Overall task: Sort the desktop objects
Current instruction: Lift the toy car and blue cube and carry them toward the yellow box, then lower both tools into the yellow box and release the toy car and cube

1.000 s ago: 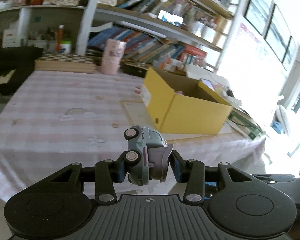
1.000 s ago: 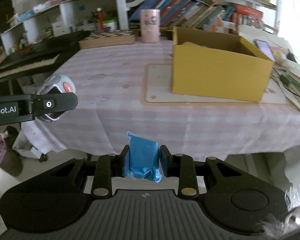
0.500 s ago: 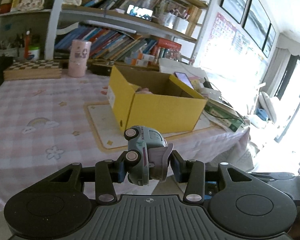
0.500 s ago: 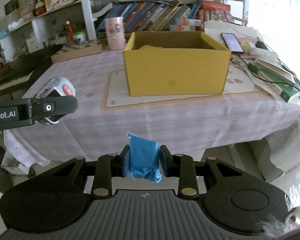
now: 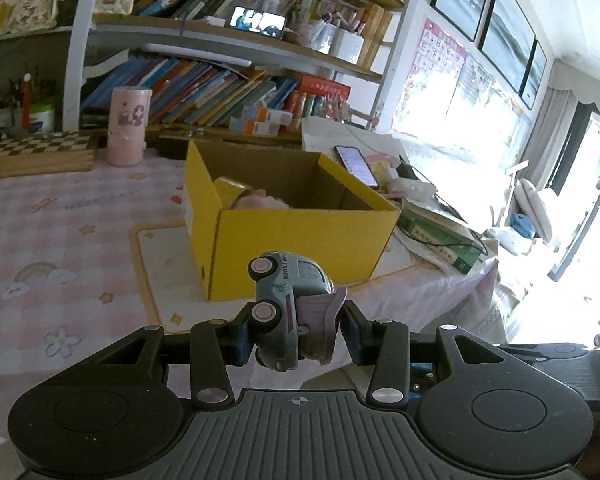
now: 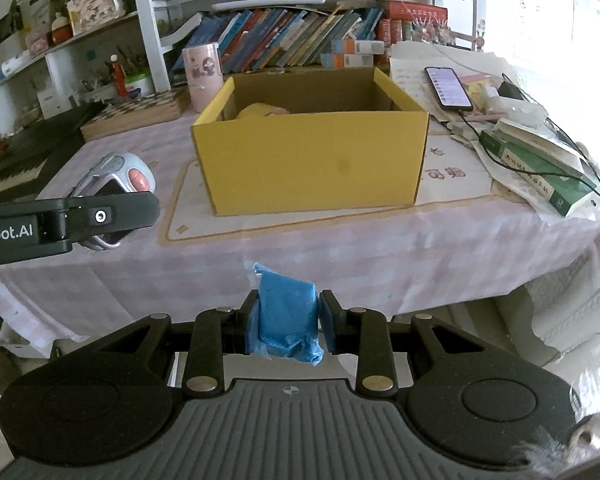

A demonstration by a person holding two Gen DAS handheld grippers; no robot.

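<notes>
My left gripper [image 5: 294, 334] is shut on a pale green toy truck [image 5: 288, 304], held on its side in front of the table's near edge. It also shows from the side in the right wrist view [image 6: 112, 204]. My right gripper [image 6: 287, 320] is shut on a blue packet [image 6: 287, 312], held off the table's front edge. An open yellow cardboard box [image 5: 300, 236] stands on a placemat ahead of both grippers, also in the right wrist view [image 6: 312, 160], with a yellow and a pinkish item inside.
A pink cup [image 6: 202, 76] and a chessboard box [image 6: 140, 114] stand behind the box. A phone [image 6: 448, 86], cables and a green book [image 6: 540, 172] lie at the table's right end. Bookshelves [image 5: 220, 88] run behind. A piano keyboard [image 6: 8, 160] is at the left.
Both grippers have swung toward the yellow box and come closer to it. The box now sits more centred and larger in both views. Both grips are unchanged.
</notes>
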